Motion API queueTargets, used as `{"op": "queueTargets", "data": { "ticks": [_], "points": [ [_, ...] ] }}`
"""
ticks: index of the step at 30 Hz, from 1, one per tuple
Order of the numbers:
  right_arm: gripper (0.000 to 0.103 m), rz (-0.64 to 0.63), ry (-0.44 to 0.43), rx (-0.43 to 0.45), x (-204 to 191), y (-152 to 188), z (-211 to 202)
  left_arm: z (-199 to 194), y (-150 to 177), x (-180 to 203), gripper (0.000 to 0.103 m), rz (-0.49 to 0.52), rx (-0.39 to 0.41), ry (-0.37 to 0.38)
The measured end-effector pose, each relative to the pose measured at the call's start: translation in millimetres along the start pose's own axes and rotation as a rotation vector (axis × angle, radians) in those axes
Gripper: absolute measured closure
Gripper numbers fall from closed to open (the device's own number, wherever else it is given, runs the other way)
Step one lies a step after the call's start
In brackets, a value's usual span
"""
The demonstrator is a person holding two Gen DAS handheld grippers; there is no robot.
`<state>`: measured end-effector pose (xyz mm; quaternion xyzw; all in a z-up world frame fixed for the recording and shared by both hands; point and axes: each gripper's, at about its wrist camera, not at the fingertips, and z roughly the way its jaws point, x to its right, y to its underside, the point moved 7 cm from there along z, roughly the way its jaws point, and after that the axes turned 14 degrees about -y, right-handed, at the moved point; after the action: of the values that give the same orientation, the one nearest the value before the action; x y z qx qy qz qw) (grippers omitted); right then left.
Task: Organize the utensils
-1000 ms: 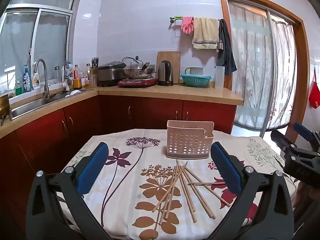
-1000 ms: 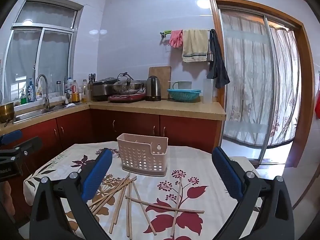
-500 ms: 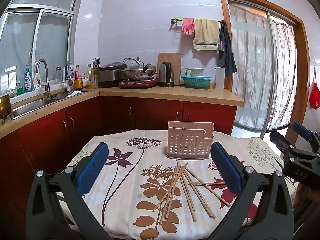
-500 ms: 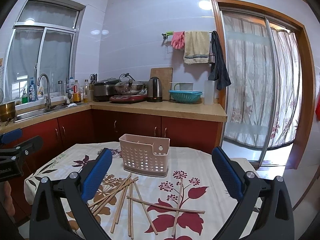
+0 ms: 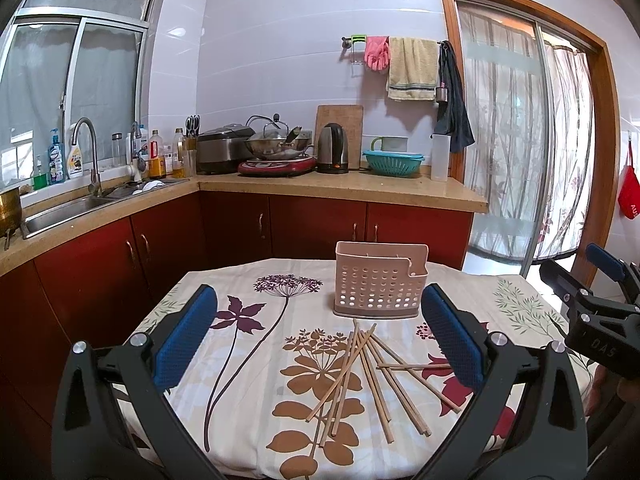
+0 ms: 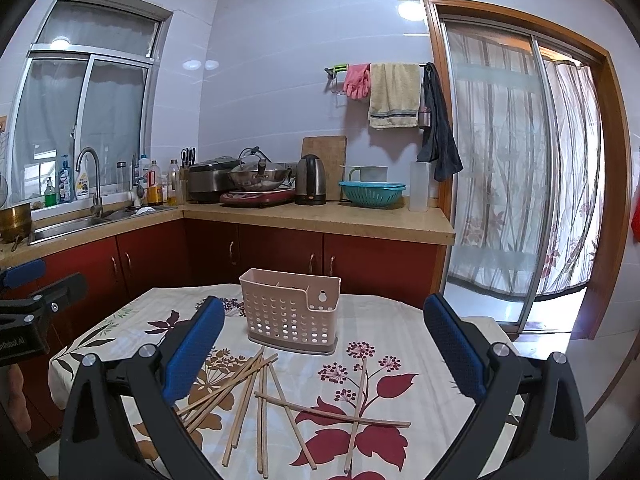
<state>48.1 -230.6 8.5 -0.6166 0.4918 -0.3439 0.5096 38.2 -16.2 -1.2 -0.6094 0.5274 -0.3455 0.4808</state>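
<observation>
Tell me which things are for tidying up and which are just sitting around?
For the job: chopsticks loose on the table; pink holder basket; left gripper and right gripper, both open.

Just there: kettle, wok, teal colander, hanging towel.

Kettle [image 5: 333, 149], teal colander [image 5: 393, 162] on counter; wok [image 5: 276, 147], possibly on hotplate

Bright, sharp daylight enters through the window [image 5: 76, 92] and curtained door [image 6: 516, 168]; glare spots the wall tiles; fisheye bending darkens corners.
</observation>
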Motion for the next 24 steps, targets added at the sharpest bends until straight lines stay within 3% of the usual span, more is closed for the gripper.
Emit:
{"op": "queueTargets", "data": {
  "ticks": [24],
  "points": [
    [0.005, -0.002, 0.001, 0.007, -1.8, 1.8, -0.5, -0.5, -0.7, -0.8, 0.003, -0.001, 0.002, -0.002]
  ]
}}
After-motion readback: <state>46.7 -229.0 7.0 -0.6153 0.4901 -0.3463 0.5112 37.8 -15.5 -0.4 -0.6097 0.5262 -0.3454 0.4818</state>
